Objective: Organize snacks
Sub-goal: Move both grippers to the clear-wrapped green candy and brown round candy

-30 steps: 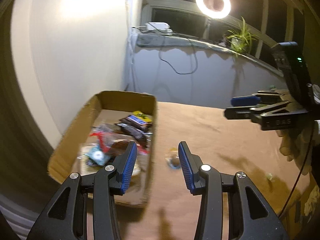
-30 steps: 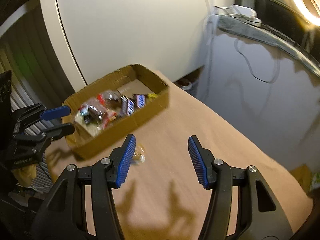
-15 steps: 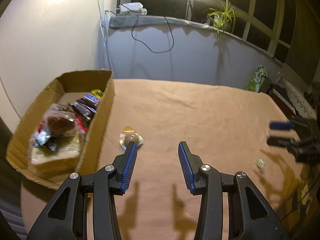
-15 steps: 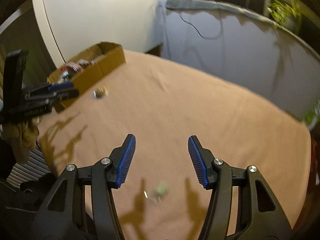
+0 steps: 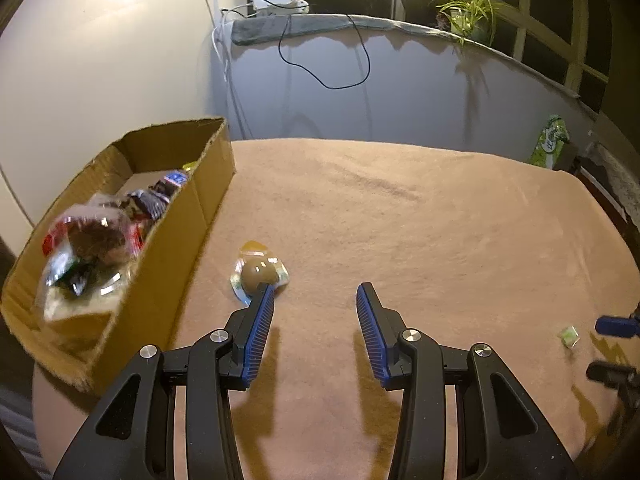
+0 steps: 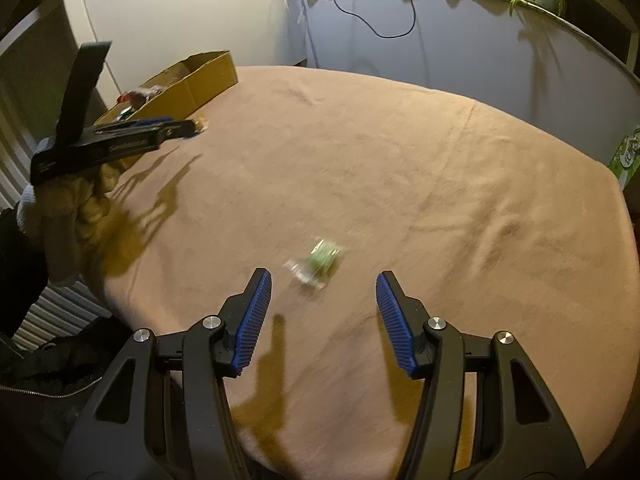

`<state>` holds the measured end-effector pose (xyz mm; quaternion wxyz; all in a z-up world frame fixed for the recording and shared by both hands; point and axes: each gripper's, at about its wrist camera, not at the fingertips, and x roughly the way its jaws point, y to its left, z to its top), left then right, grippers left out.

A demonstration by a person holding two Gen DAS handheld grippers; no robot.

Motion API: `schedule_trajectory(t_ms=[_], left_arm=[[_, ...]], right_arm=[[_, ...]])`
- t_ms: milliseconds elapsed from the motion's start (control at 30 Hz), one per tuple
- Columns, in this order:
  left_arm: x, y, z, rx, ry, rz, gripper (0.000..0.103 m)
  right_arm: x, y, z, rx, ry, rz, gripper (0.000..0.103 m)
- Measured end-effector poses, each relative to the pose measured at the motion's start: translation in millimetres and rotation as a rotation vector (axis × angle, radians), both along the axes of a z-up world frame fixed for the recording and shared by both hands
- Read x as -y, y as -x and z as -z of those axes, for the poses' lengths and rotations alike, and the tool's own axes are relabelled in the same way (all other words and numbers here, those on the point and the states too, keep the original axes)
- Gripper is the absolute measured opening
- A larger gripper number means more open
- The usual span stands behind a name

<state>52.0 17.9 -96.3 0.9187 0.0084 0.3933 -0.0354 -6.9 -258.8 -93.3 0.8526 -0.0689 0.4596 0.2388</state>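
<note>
Both your hands have swung away from the cardboard box [image 5: 160, 240]: your right tool [image 6: 320, 312] now hangs over the small green candy [image 6: 322, 262] on the table [image 5: 440, 220], and your left tool [image 5: 314, 328] sits just short of the round brown wrapped snack [image 5: 258, 274] beside the box. Both tools stand open and empty. The candy is small and slick; close off-centre and it may squirt out. Your left tip could also nudge the brown snack away instead of straddling it.
</note>
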Motion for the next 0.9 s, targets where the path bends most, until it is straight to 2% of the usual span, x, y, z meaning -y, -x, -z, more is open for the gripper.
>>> schedule_trajectory(t_ms=[167, 300, 433, 633, 700, 800, 900], left_arm=[[-1, -2, 6, -0.018, 0.008, -0.061, 0.042], [-9, -14, 12, -0.041, 0.021, -0.119, 0.042], [-12, -24, 21, -0.075, 0.036, -0.15, 0.042], [-18, -38, 23, -0.115, 0.049, -0.195, 0.042], [-16, -42, 22, -0.125, 0.043, -0.196, 0.047], [-13, -49, 24, -0.127, -0.012, -0.205, 0.054], [-15, -57, 26, -0.13, -0.012, -0.227, 0.059]], right_arm=[[-5, 7, 11, 0.023, 0.048, -0.027, 0.056], [-3, 8, 17, 0.056, 0.053, -0.024, 0.048], [-5, 9, 19, 0.091, 0.061, -0.049, 0.048], [-6, -1, 19, 0.091, 0.035, -0.088, 0.047], [-5, -3, 18, 0.078, 0.021, -0.091, 0.047], [-5, -7, 17, 0.059, 0.0, -0.092, 0.047], [-6, -11, 18, 0.043, -0.007, -0.093, 0.047]])
